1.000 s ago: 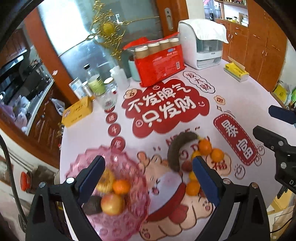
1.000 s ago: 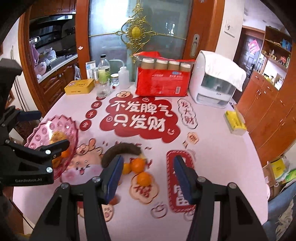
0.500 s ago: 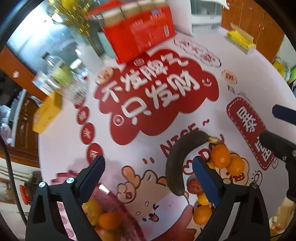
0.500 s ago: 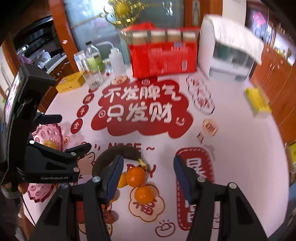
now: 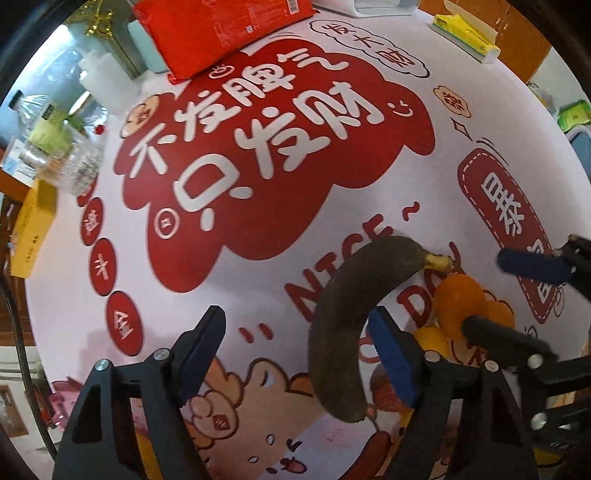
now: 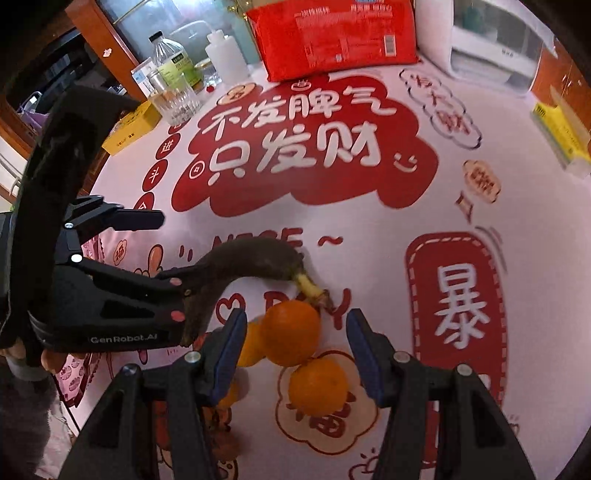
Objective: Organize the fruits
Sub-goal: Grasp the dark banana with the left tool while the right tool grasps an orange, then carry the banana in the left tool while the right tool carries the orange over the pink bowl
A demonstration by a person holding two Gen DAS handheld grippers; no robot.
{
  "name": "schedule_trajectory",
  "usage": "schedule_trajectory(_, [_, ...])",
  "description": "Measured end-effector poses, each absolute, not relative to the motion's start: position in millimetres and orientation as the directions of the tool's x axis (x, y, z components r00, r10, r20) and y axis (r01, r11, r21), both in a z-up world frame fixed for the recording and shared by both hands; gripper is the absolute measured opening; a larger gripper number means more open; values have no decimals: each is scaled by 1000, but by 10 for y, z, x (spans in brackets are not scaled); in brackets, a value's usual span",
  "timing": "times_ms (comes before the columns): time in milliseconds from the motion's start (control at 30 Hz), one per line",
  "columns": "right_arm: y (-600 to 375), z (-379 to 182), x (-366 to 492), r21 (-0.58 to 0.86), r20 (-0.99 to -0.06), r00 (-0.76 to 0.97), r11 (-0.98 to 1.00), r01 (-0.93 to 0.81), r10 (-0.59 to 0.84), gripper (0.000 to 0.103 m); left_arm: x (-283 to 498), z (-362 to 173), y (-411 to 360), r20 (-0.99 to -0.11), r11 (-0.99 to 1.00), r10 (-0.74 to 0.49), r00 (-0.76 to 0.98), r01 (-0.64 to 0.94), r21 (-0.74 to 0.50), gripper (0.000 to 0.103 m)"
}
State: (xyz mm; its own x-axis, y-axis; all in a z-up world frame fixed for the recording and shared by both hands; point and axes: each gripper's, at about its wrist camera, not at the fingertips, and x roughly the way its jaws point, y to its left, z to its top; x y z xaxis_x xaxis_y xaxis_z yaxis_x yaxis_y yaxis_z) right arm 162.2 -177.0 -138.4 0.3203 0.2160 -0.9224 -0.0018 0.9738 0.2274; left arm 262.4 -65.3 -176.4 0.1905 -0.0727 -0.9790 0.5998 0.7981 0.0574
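My left tool (image 5: 295, 350) is spread wide, its blue-padded fingers (image 5: 391, 362) straddling the lower half of the overripe, dark brown curved banana (image 5: 343, 332), which lies on the round desk (image 5: 258, 280) covered in a white cloth with red printed characters. I cannot tell whether either pad touches the peel. My right tool (image 6: 295, 354) is also released, jaws apart around the nearer of two round orange tangerines (image 6: 291, 332), beside the banana's yellow stem. The second tangerine (image 6: 317, 384) sits just below it, touching. Smaller yellow-orange fruits (image 6: 249, 343) lie behind my left finger. A red plastic multipack (image 6: 332, 33) stands at the desk's far edge.
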Motion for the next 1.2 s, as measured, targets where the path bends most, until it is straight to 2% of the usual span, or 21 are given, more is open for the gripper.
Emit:
schedule_trajectory(200, [-1751, -1556, 1673, 272, -923, 285, 962, 7, 259, 41, 2664, -1870, -720, -983, 794, -103, 154, 608, 12, 75])
schedule_trajectory(600, [-1744, -1611, 1727, 295, -911, 301, 956, -5, 282, 40, 2706, -1990, -778, -984, 785, -134, 115, 618, -34, 75])
schedule_trajectory(667, [-1739, -1614, 1728, 292, -911, 302, 956, -11, 282, 41, 2708, -2024, -782, -986, 784, -137, 100, 619, -46, 71])
schedule_trajectory(733, [-1724, -1619, 1726, 281, -915, 295, 959, -23, 275, 42, 2696, -2077, -797, -989, 782, -131, 69, 621, -61, 61])
schedule_trajectory(833, [-1721, -1653, 1721, 282, -917, 287, 959, -31, 278, 43, 2615, -2091, -850, -989, 758, -103, 108, 653, -8, 54])
schedule_trajectory(900, [-1731, -1663, 1726, 295, -912, 289, 955, -26, 289, 42, 2593, -2089, -872, -989, 755, -105, 107, 656, -9, 50])
schedule_trajectory(1000, [-1737, -1653, 1723, 303, -910, 291, 953, -25, 297, 41, 2557, -2081, -900, -988, 746, -112, 106, 666, -13, 40])
schedule_trajectory(1200, [-1789, -1595, 1661, 296, -910, 305, 955, 1, 282, 40, 2493, -2052, -947, -985, 760, -82, 153, 649, 37, 35])
